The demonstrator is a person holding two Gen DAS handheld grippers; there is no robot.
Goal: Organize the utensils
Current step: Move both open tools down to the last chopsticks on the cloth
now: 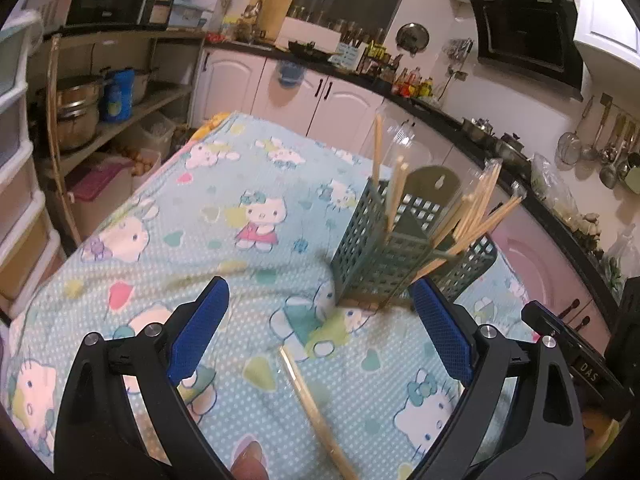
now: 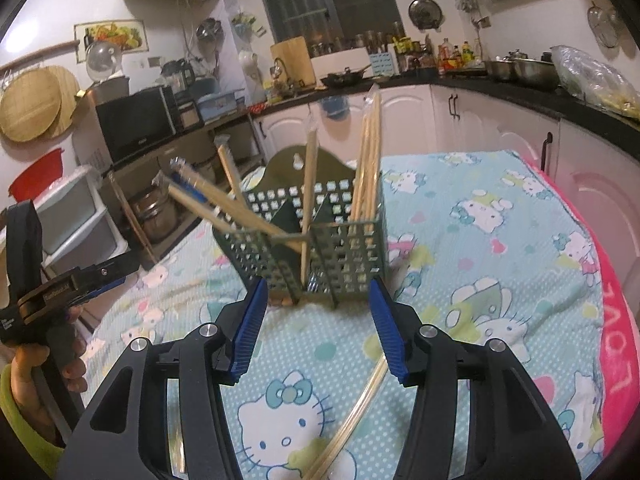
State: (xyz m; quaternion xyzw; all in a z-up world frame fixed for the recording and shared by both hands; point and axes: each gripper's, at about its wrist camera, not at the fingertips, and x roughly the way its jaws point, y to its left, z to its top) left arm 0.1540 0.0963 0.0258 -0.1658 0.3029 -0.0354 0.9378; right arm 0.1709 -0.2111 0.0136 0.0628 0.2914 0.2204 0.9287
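A green perforated utensil holder (image 1: 384, 256) stands on the table, with several wrapped wooden chopsticks (image 1: 476, 216) sticking out of its compartments. It also shows in the right wrist view (image 2: 320, 248), chopsticks (image 2: 368, 168) leaning out. One wrapped chopstick pair (image 1: 316, 412) lies flat on the cloth between and below my left gripper (image 1: 320, 292), which is open and empty. The same pair (image 2: 352, 416) lies under my right gripper (image 2: 316, 292), also open and empty, just in front of the holder.
The table carries a light blue cartoon-cat cloth (image 1: 200, 240). A pink cloth edge (image 2: 612, 320) runs along its right side. Shelves with pots (image 1: 80, 100) stand to the left, white cabinets (image 1: 340, 100) behind. The left gripper's body (image 2: 60, 284) shows at left.
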